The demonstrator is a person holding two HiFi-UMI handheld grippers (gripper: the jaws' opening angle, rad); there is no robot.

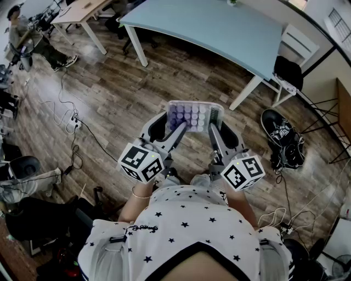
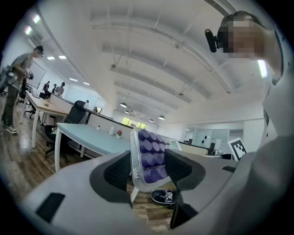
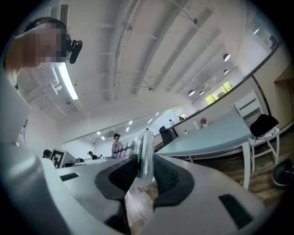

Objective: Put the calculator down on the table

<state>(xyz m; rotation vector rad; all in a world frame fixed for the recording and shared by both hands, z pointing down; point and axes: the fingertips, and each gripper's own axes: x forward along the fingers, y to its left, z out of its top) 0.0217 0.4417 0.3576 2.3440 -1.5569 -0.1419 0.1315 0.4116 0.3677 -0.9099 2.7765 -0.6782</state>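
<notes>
The calculator (image 1: 194,116), a clear case with rows of round purple keys, hangs in the air over the wooden floor, held from both sides. My left gripper (image 1: 170,127) is shut on its left edge and my right gripper (image 1: 221,131) is shut on its right edge. In the left gripper view the calculator (image 2: 149,158) stands on edge between the black pads of my left gripper (image 2: 147,172). Seen from the right gripper view, its thin clear rim (image 3: 144,153) is pinched by my right gripper (image 3: 140,172). The light blue table (image 1: 219,27) stands ahead, beyond the calculator.
A white chair with a black bag (image 1: 288,68) stands by the table's right end. Black shoes (image 1: 279,131) lie on the floor at the right. Cables and a power strip (image 1: 71,118) run along the left floor. A person (image 1: 27,38) sits at far left by a wooden desk (image 1: 82,8).
</notes>
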